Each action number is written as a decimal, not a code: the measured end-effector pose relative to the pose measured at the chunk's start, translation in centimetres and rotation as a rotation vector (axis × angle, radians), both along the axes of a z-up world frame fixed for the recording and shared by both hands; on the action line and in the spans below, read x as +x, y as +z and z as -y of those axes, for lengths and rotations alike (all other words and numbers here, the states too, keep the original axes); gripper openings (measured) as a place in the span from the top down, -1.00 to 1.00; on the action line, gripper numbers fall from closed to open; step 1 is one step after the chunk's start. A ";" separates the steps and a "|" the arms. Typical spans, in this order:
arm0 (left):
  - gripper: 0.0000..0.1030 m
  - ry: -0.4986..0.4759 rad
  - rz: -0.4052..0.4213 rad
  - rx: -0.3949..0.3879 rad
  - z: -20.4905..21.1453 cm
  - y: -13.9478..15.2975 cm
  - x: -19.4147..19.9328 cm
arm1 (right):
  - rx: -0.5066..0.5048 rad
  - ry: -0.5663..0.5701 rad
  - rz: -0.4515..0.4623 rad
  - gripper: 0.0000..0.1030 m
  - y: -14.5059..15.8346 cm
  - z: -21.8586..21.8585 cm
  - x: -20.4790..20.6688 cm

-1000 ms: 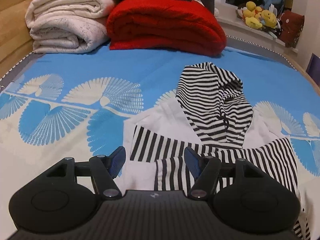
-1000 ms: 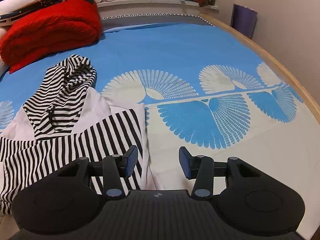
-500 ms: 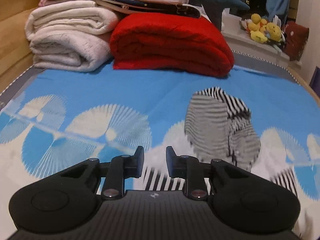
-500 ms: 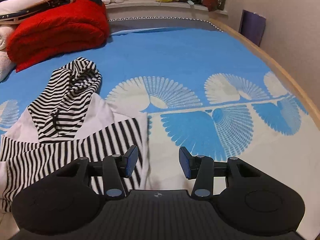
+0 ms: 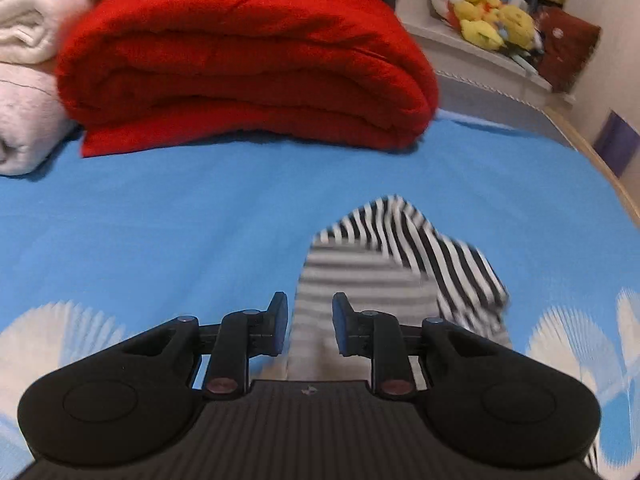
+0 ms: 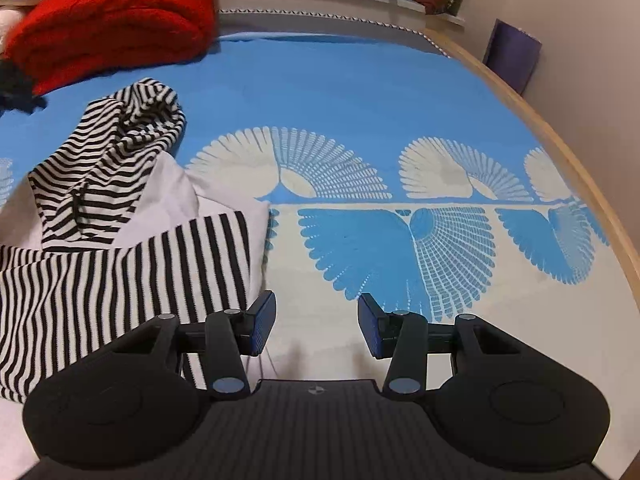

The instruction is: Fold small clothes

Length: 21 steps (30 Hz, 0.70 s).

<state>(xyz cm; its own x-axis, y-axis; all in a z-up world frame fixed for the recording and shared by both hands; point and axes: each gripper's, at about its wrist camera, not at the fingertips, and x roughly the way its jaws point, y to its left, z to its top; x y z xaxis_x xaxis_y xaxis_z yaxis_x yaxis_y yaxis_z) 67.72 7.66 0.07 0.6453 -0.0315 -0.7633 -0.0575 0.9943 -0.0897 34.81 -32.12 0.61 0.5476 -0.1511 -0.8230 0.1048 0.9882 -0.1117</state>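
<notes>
Just ahead of the left claw [image 5: 306, 328], its part-closed jaws (recently reopening slightly) frame the black-and-white striped cotton hoodie [image 5: 400, 264] on the blue bed, gripping nothing visible; the right claw [image 6: 316, 330], released, waits beside the hem.

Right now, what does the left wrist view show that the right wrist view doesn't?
Left wrist only: the left gripper, jaws apart over the striped hood, and the folded white blankets.
Right wrist only: the right gripper, jaws open over bare bedspread, plus the hoodie's white body and striped sleeve.
Both: hood, red blanket, yellow plush toys.
</notes>
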 end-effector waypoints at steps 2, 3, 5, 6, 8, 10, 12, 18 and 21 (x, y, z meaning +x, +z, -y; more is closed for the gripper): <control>0.20 0.032 -0.005 -0.033 0.1 -1.3 3.0 | 0.009 -0.011 -0.011 0.08 -0.5 0.2 0.3; 0.09 0.047 -0.006 -0.043 0.1 -1.9 4.2 | 0.015 -0.015 -0.017 0.08 -0.7 0.3 0.4; -0.14 0.064 -0.020 -0.053 0.4 -3.1 6.8 | 0.015 -0.014 -0.027 0.08 -1.2 0.3 0.6; -0.36 0.065 -0.033 -0.055 0.7 -3.7 7.9 | 0.011 -0.011 -0.029 0.08 -1.3 0.2 0.7; -0.45 0.046 -0.085 -0.054 1.3 -5.2 10.1 | 0.002 -0.008 -0.032 0.08 -1.5 0.2 0.7; -0.45 0.030 -0.102 -0.027 1.8 -6.4 11.6 | 0.006 -0.015 -0.036 0.08 -1.6 0.3 0.9; -0.42 0.036 -0.103 -0.012 2.0 -7.4 12.4 | 0.014 -0.018 -0.036 0.08 -1.6 0.3 0.9; 0.90 -0.062 -0.127 -0.005 3.7 -7.5 11.9 | 0.024 -0.025 -0.031 0.08 -1.4 0.8 0.9; 0.91 -0.151 -0.041 -0.015 4.8 -3.8 7.6 | 0.046 -0.046 -0.020 0.08 -0.9 1.4 0.9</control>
<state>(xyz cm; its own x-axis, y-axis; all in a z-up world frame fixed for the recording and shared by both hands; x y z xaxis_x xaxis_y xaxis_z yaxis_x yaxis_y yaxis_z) 75.29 2.84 -3.73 0.6008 -0.1372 -0.7875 0.0881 0.9905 -0.1054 35.74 -33.51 -0.30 0.5245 -0.1377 -0.8402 0.1487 0.9865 -0.0688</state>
